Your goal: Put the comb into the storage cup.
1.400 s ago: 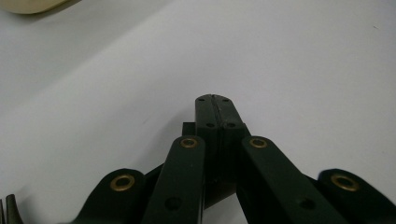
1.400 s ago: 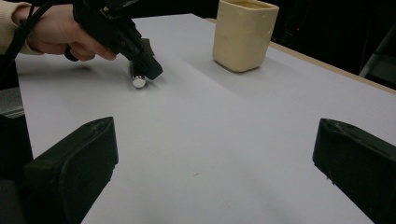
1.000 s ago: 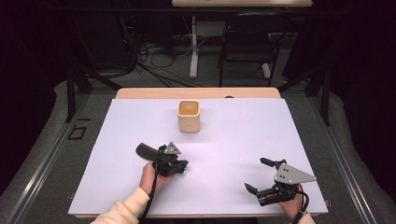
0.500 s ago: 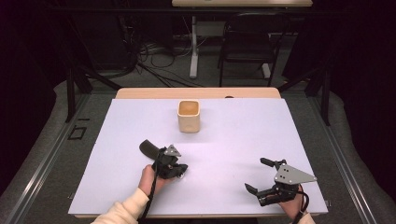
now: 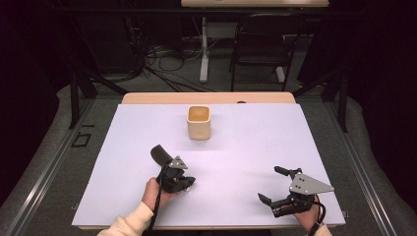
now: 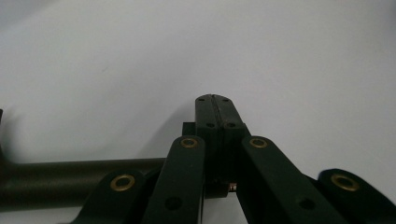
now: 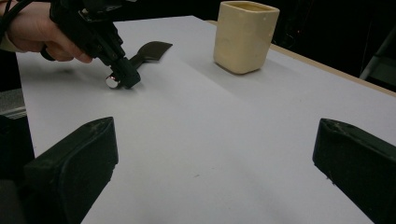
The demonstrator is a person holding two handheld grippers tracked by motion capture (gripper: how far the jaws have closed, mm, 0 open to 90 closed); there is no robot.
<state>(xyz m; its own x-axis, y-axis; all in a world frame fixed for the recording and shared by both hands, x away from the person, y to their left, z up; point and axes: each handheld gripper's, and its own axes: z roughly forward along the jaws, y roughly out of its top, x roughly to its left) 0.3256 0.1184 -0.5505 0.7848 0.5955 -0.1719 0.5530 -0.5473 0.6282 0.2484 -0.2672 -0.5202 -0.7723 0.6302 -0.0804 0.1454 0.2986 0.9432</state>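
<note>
My left gripper [image 5: 185, 183] is in a hand near the table's front left, tip down on the white tabletop [image 5: 246, 147]. Its pads [image 6: 214, 112] are pressed together with nothing between them. A dark spatula-like tool [image 5: 159, 154] runs up and left from under it. The tool's handle [image 6: 70, 179] crosses beneath the jaw links, and I cannot tell whether it is clamped there. From the right gripper view I see its blade [image 7: 150, 50] and silver handle end [image 7: 111, 82] beside the left gripper [image 7: 122, 77]. My right gripper [image 5: 272, 185] [image 7: 215, 158] rests open at the front right, holding nothing.
A cream square cup [image 5: 199, 121] [image 7: 245, 35] stands upright at the middle back of the table. A wooden strip [image 5: 206, 98] edges the far side. Beyond it are a dark chair [image 5: 260, 44], cables and table legs on the floor.
The tool's far end has swung a little to the right, and the left hand has shifted slightly with it. The right gripper has stayed where it was.
</note>
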